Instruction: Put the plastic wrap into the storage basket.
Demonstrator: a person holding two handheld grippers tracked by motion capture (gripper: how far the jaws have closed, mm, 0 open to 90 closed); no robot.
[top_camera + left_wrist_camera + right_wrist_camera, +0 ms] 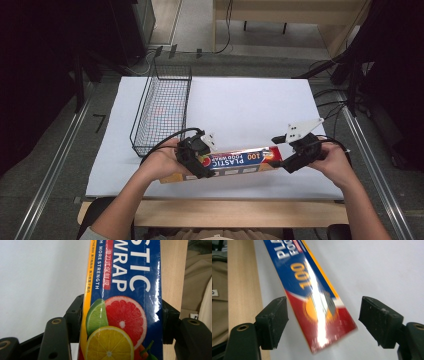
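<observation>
A long blue plastic food wrap box [240, 160] lies crosswise over the near part of the white tabletop [250, 100]. My left gripper [200, 162] is shut on its left end. In the left gripper view the black jaws press both sides of the box [125, 290] by the printed citrus slices, with my left gripper [122, 315] centred on it. My right gripper [285, 160] stands open at the box's right end. In the right gripper view the red end of the box [312, 290] sits between the jaws of my right gripper [327, 320], with gaps on both sides.
A black wire basket [162, 107] stands on the left part of the white top, just beyond my left hand. The wooden table edge [240, 212] runs close below the box. Cables and dark stands lie off the table's right side.
</observation>
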